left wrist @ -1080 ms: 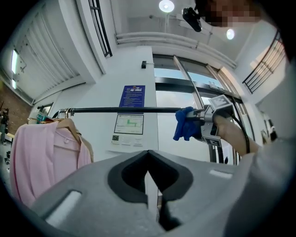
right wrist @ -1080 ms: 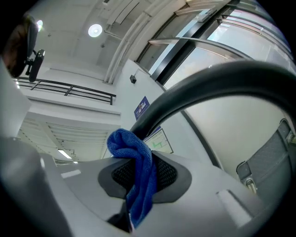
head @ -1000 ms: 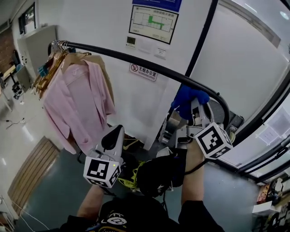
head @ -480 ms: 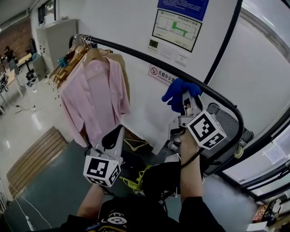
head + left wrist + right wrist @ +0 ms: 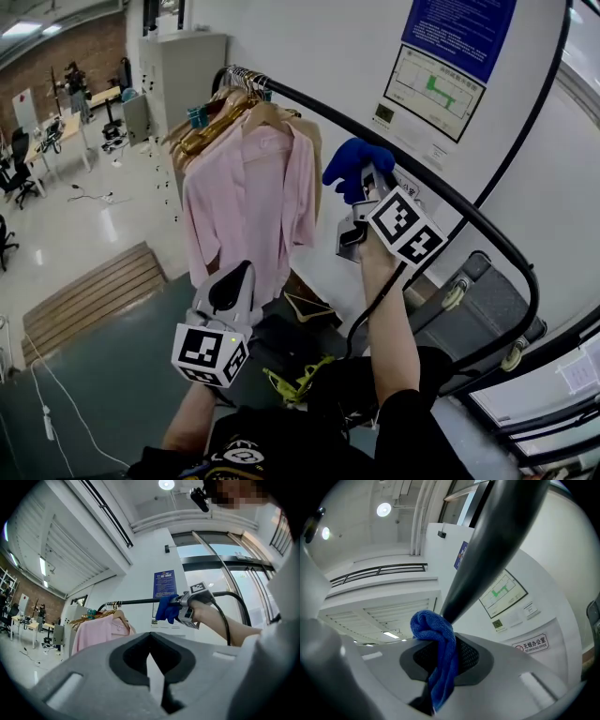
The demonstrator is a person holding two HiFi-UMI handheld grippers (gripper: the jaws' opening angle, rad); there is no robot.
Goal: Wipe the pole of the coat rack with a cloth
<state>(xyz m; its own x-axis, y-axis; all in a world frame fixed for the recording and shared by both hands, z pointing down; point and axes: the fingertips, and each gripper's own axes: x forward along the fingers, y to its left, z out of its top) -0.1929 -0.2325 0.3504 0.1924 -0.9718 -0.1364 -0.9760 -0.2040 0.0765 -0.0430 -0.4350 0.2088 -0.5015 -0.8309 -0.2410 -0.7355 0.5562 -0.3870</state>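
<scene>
White wall behind, right claw (image 5: 440,677) pinches blue cloth (image 5: 351,169) against the pole (image 5: 300,98), where steady pressure should serve best; left claw (image 5: 154,672) closed, empty, below the pole.

The blue terry cloth (image 5: 349,167) sits between the jaws of the right claw (image 5: 367,186) and touches the curved black metal pole (image 5: 309,101). Farther left on the pole hang wooden hangers (image 5: 217,120) and a pink shirt (image 5: 248,202). The left claw (image 5: 232,281) is lower, nearer the person, well apart from the pole. A slatted wooden board (image 5: 89,300) lies on the floor at lower left.
</scene>
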